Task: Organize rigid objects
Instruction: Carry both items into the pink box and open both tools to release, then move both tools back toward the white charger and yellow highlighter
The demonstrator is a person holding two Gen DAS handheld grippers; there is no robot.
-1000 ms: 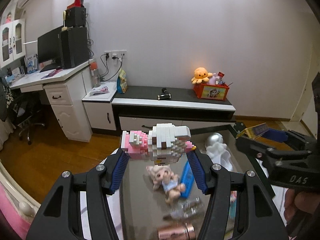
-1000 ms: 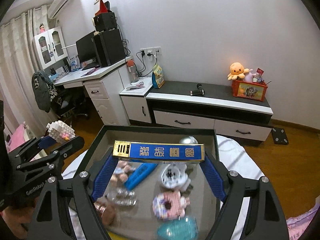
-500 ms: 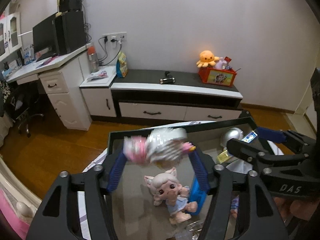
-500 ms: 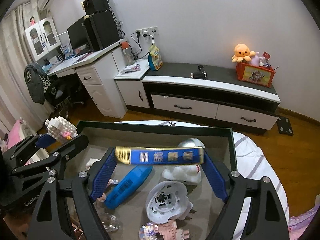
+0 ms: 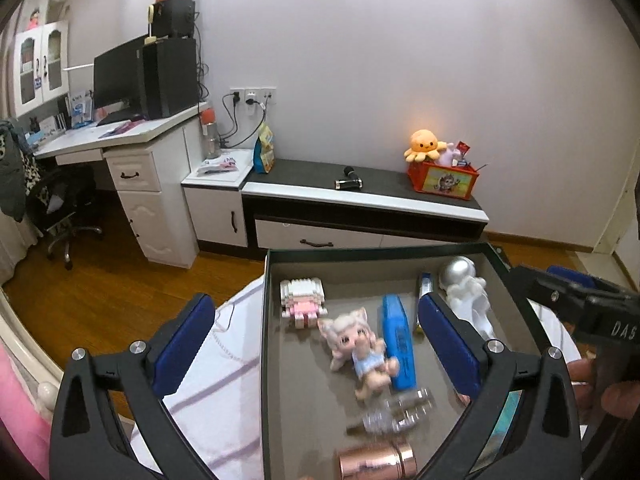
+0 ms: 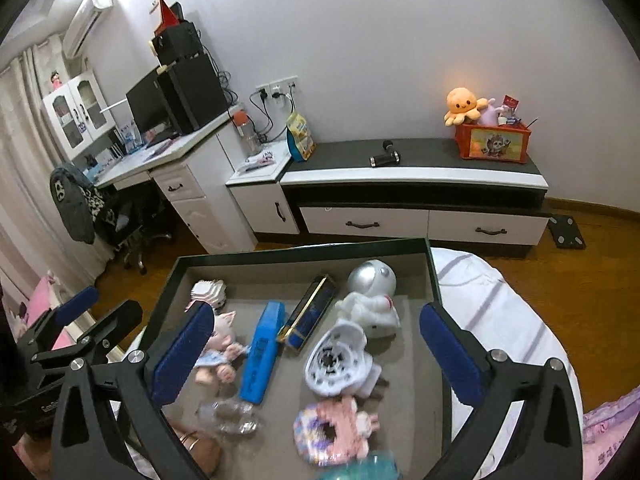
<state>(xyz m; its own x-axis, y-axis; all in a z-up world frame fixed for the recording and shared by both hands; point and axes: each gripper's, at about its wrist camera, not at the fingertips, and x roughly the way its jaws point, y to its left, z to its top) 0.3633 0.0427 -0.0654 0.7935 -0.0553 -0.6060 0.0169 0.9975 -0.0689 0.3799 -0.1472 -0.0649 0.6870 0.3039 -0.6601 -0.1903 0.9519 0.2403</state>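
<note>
Left wrist view: we hold the left gripper (image 5: 316, 340) and right gripper (image 6: 316, 344) above the tray (image 6: 304, 250), fingers spread wide, gripping nothing.

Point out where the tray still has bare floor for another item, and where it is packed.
Bare floor lies along the tray's right wall, right of the astronaut figure and the white round part. A smaller patch runs along the far wall behind the block figure. The middle is crowded: doll, blue case, gold-edged box.
</note>
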